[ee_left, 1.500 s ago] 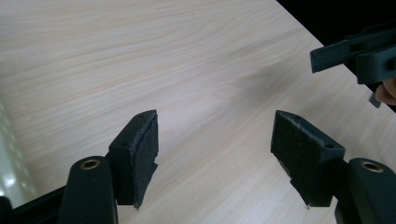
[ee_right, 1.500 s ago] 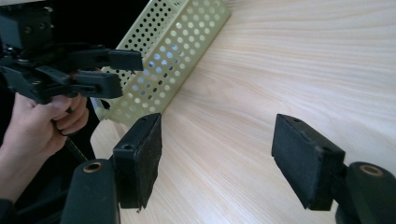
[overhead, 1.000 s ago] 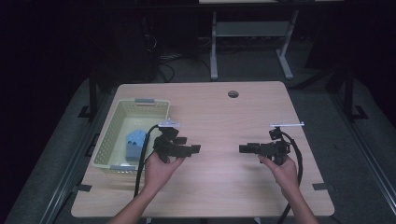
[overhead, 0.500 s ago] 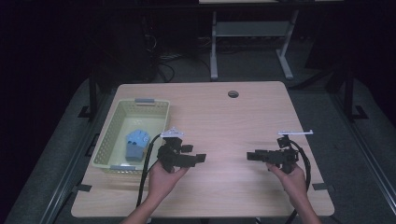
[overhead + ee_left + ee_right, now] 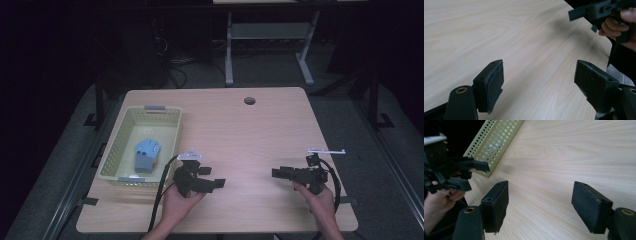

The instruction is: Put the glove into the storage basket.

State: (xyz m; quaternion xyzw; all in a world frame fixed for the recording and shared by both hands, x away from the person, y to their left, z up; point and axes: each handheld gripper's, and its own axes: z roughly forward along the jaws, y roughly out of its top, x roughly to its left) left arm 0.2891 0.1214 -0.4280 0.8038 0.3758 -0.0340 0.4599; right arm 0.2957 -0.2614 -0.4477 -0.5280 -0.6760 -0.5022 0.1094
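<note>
Nearest the table's near edge: two forearms coming up from the bottom of the high view, each hand wrapped around a black gripper held just above the light wood-grain table [image 5: 250,130]. At near left, the left gripper [image 5: 218,184], jaws pointing right toward the other hand, a grey three-cornered plate on top and a black cable looping back off the near edge. In the left gripper view, jaws spread wide with bare wood between the foam-faced pads [image 5: 495,82], nothing gripped; the right gripper [image 5: 574,13] visible at upper right, held by curled fingers. At near right, the right gripper [image 5: 276,173] pointing left, a thin pale bar lying just beyond it, cable curling around the wrist. In the right gripper view, jaws likewise wide apart and empty, pads [image 5: 501,202] dark and slightly frayed; the left gripper [image 5: 477,173] seen at far left in its hand, beside a perforated wall. Both grippers well apart from each other, tips facing across open tabletop. Farther back on the left, a pale yellow-green perforated basket [image 5: 170,116] with grey tabs at its near and far rims, long side running near to far. Inside it, toward the near half, a blue and grey object [image 5: 146,152], too small to identify. No readable writing, brand or label anywhere. Farther still, right of centre near the far edge, a round dark cable hole [image 5: 249,100] in the tabletop. Beyond the table, dim floor, tangled cables and a white metal frame [image 5: 265,35].
</note>
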